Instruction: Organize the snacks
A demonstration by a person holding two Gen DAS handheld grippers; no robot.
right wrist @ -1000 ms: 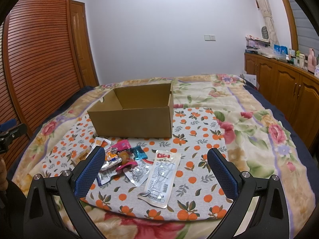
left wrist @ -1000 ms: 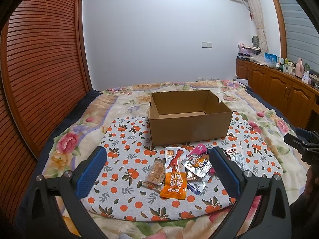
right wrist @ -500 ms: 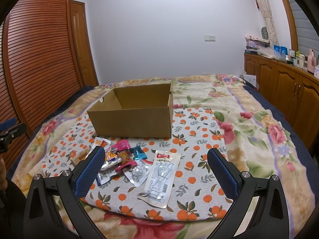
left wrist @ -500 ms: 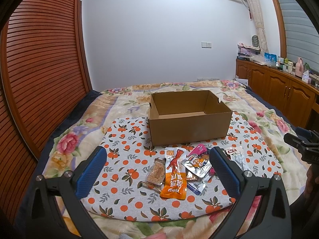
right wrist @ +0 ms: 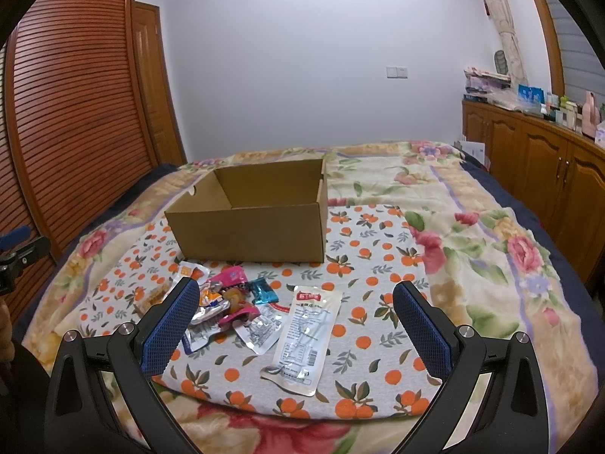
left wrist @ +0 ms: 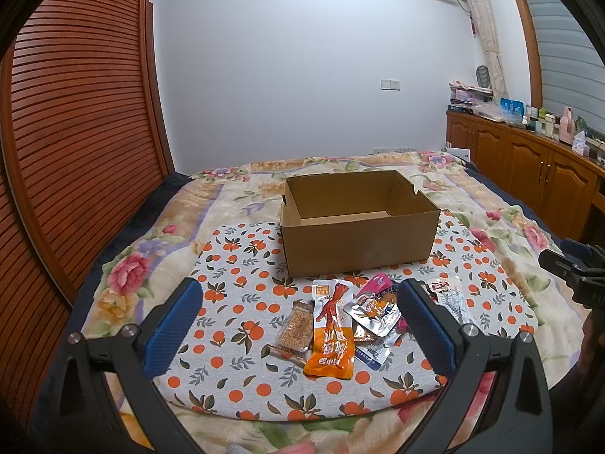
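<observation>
An open cardboard box (left wrist: 359, 242) (right wrist: 249, 230) stands on an orange-print cloth (left wrist: 242, 272) (right wrist: 370, 265) on the bed. In front of it lies a pile of snack packets: an orange packet (left wrist: 332, 336), a clear packet of grains (left wrist: 297, 325), a silver one (left wrist: 374, 312), pink ones (right wrist: 227, 276), a blue one (right wrist: 262, 291). A long white packet (right wrist: 304, 335) lies apart on the right. My left gripper (left wrist: 298, 325) is open, above the near edge of the pile. My right gripper (right wrist: 295, 325) is open too, over the white packet. Neither holds anything.
A slatted wooden wardrobe (left wrist: 75, 121) runs along the left of the bed. Wooden cabinets (right wrist: 537, 159) with bottles on top line the right wall. The floral blanket (right wrist: 491, 234) spreads right of the cloth. The other gripper (left wrist: 574, 268) shows at the left view's right edge.
</observation>
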